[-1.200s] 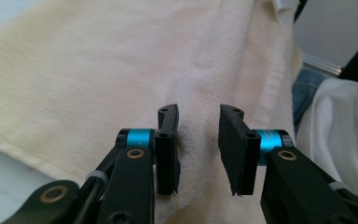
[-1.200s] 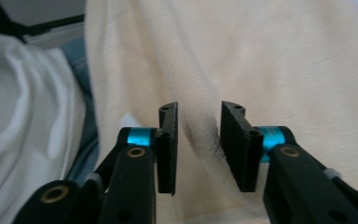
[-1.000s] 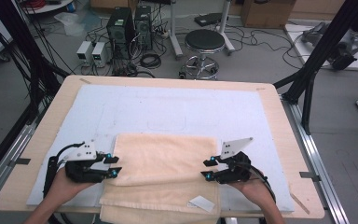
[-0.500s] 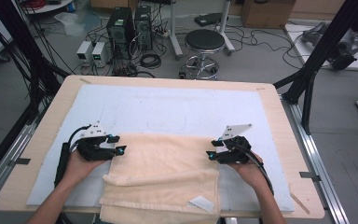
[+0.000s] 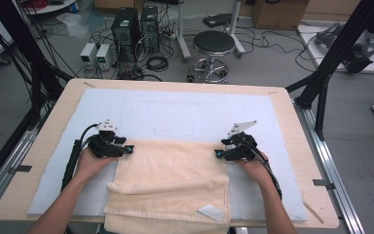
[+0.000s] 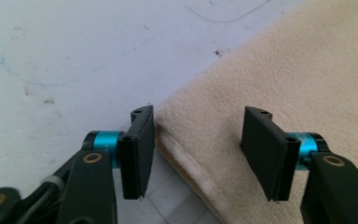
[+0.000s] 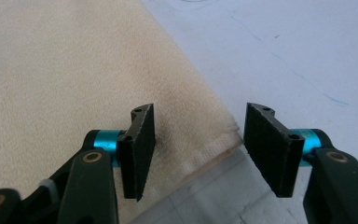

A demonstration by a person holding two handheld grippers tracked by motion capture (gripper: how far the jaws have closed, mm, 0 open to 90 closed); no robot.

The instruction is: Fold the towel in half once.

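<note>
- Left hand-held gripper: I see it at the towel's far left corner; its jaws have just been opening and stand apart, with the corner lying slack between them, nothing gripped.
- Towel: cream cloth, folded over on itself, lying flat on the white mat of the counter, its near edge hanging over the counter's front; a small white label shows near that edge.
- Right hand-held gripper: I see it at the far right corner, jaws likewise just opened, the corner loose between them.
</note>
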